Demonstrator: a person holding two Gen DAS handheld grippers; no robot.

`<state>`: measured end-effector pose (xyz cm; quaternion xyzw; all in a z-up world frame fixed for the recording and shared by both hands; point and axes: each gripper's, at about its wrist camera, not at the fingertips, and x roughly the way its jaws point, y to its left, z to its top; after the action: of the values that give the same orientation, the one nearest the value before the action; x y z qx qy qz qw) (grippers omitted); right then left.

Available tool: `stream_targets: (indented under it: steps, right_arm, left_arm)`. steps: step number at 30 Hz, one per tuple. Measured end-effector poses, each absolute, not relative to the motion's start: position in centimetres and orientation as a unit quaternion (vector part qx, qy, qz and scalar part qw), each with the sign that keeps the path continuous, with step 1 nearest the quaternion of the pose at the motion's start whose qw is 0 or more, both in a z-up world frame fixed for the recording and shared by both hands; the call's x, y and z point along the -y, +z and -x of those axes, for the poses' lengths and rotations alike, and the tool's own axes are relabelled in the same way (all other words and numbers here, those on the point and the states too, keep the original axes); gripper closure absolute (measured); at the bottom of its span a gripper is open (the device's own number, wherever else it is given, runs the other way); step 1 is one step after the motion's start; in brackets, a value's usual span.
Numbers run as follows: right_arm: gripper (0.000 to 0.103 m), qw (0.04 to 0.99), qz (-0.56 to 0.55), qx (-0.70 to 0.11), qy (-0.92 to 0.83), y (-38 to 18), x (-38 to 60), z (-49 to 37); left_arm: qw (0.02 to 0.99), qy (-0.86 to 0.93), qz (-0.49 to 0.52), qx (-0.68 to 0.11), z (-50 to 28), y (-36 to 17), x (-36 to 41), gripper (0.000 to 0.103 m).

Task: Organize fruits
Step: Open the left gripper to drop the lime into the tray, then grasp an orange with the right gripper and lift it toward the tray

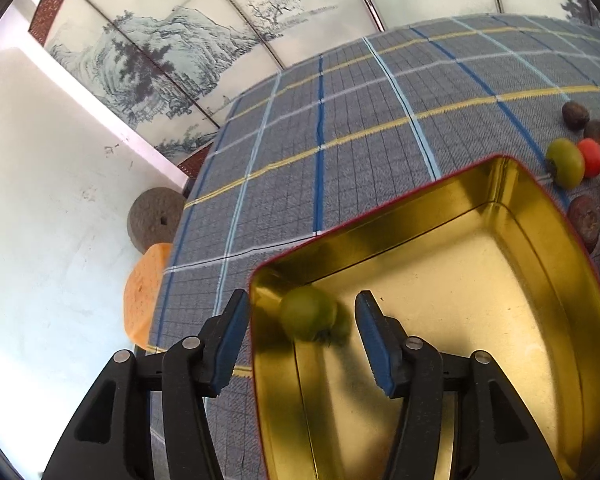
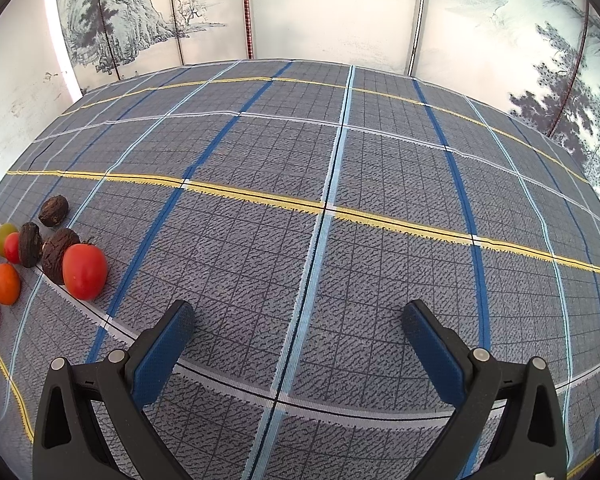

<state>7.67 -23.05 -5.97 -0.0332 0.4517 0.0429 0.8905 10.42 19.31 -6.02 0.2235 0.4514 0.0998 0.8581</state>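
Plaid tablecloth point(image 2: 260, 240); both tongs released, left tongs point(image 1: 302, 312) over blurred green fruit point(image 1: 308, 316) in gold tin point(image 1: 540, 216).

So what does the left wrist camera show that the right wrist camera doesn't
Only the left wrist view shows the inside of the gold tin, with a blurred green fruit in its corner between the open left gripper, clear of both pads. It also shows a stone disc past the table edge.

Only the right wrist view shows the open right gripper, nothing between its fingers, and a large red tomato.

Both share the plaid tablecloth, the painted wall panels, and the cluster of dark, orange, red and green fruits.
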Motion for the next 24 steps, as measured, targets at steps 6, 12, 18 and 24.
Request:
stream_targets:
  steps: [6, 12, 18, 24]
  right_arm:
    - [0.000, 0.891, 0.031, -0.451, 0.042, -5.8, 23.0, -7.4]
    - [0.000, 0.916, 0.017, -0.394, 0.069, -3.5, 20.5, -3.4]
    - [0.000, 0.921, 0.013, -0.335, 0.196, -0.3, 14.3, 1.9]
    - [0.016, 0.891, 0.029, -0.336, 0.304, 0.9, 7.2, 4.4]
  left_arm:
    - [0.881, 0.110, -0.187, -0.420, -6.8, -2.4, -18.3, 0.047]
    - [0.905, 0.113, -0.137, -0.388, -1.9, 1.1, -16.3, 0.047]
    - [0.912, 0.114, -0.096, -0.383, 0.9, 2.7, -15.1, 0.045]
    - [0.919, 0.130, -0.055, -0.367, 3.5, 3.4, -15.5, 0.045]
